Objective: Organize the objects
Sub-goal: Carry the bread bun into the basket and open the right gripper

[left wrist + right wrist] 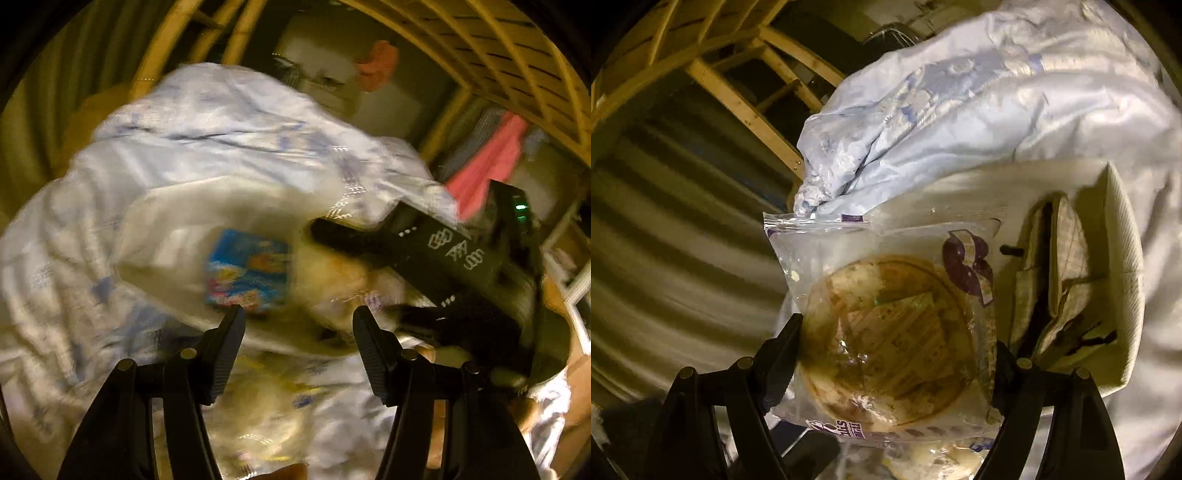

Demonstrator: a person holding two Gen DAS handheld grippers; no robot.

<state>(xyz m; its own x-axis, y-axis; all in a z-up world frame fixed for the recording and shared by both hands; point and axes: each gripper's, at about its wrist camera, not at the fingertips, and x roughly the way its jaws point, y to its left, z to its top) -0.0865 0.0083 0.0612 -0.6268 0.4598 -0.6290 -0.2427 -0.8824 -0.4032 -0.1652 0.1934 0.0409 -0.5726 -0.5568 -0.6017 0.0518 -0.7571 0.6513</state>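
My right gripper (897, 354) is shut on a clear zip bag of round flatbreads (886, 332) and holds it beside a white fabric bin (1123, 258). The bin holds folded checked cloth (1067, 258). In the left wrist view the right gripper (454, 254) reaches in from the right over the same white bin (170, 229), which shows a blue printed packet (247, 273). My left gripper (299, 321) is open and empty just in front of the bin. The view is blurred.
A crumpled white and blue sheet (184, 147) lies under and behind the bin, also in the right wrist view (960, 103). Wooden frames (498, 55) and pink cloth (487, 162) are behind. A corrugated wall (665, 240) is at left.
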